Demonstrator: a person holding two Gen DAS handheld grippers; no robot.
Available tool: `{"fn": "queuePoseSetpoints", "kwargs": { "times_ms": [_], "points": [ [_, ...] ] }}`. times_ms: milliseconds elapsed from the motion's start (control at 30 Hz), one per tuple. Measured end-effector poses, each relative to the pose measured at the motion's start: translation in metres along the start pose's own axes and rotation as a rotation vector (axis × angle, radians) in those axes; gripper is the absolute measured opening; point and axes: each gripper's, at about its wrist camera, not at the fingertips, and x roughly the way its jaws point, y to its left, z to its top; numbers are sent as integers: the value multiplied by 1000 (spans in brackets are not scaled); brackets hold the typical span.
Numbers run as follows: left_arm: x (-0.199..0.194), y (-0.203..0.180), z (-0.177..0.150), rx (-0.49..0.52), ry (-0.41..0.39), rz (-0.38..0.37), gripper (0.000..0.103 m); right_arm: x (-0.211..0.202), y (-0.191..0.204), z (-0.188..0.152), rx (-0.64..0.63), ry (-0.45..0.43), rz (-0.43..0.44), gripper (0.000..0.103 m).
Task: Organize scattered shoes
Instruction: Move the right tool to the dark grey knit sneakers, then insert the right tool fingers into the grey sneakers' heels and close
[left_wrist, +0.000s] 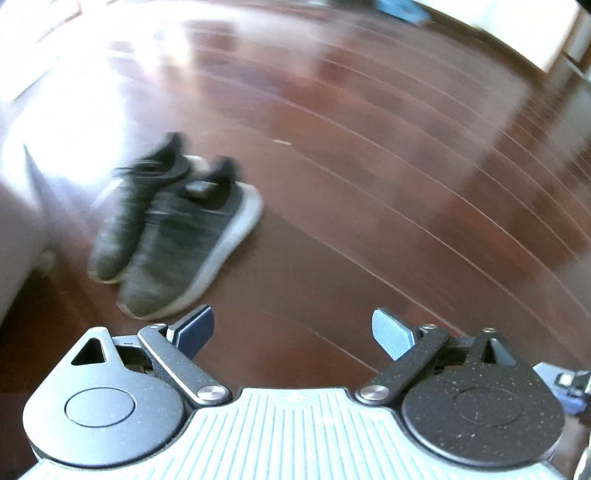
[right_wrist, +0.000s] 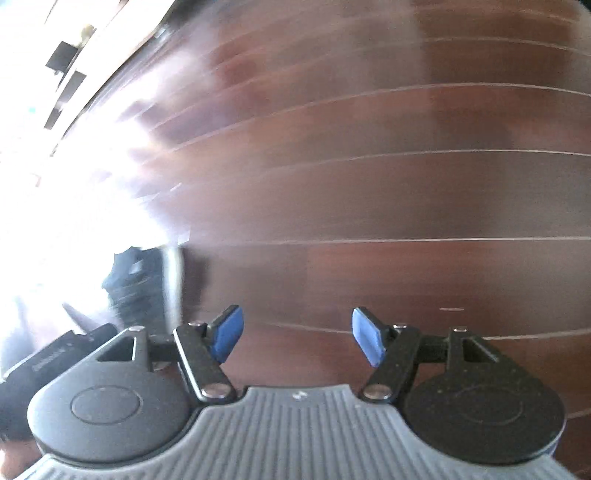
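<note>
Sneakers (left_wrist: 173, 229) — a dark grey knit pair with pale soles — lay on the wooden floor (left_wrist: 369, 184), and that floor filled nearly all of both views, reddish-brown boards running off into blur and window glare. Something pale, a wall or furniture, stood at the far left of the left wrist view, too washed out to name.

The pair sat side by side, touching, with toes toward the camera and heels away, their long axes slanting from near-left to far-right. The nearer sneaker (left_wrist: 192, 243) showed its white sole edge on the right flank; the farther sneaker (left_wrist: 136, 206) lay just behind and left of it, laces smeared by motion blur.

Now the key line: the pair lay ahead and to the left of the left gripper (left_wrist: 293, 330), the near toe just beyond its left pad. That gripper stood wide open, nothing between its blue pads. The right gripper (right_wrist: 297, 336) was spread open too, empty, over bare boards; a dark blurred shape at its left was probably one of the shoes, though I could not tell for sure.

My read: the left gripper was the nearer one, and any grasp would need a swing leftward.
</note>
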Motion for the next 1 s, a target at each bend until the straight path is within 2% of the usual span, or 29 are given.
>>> {"fn": "queuePoseSetpoints", "kwargs": {
  "times_ms": [67,100,167,300,367,467,533,833,1000],
  "points": [
    [12,38,22,-134,26,25,96,51,59,19,-21,91,72,69],
    [18,54,30,-173,38,43,96,57,65,22,-23,100,77,69],
    [27,76,42,-229,56,73,96,99,116,37,-43,165,116,69],
    [39,118,58,-352,73,119,95,154,178,59,-48,233,157,69],
    [42,139,64,-434,81,129,95,190,211,73,-32,268,152,69],
    [44,144,68,-477,94,129,95,233,240,84,-15,299,95,69],
    [46,147,68,-506,107,130,96,254,245,89,-5,317,36,69],
    [67,173,61,-599,143,153,96,311,251,82,59,393,-114,69],
    [67,183,60,-624,145,159,96,331,258,73,12,424,-190,65]
  ]
}}
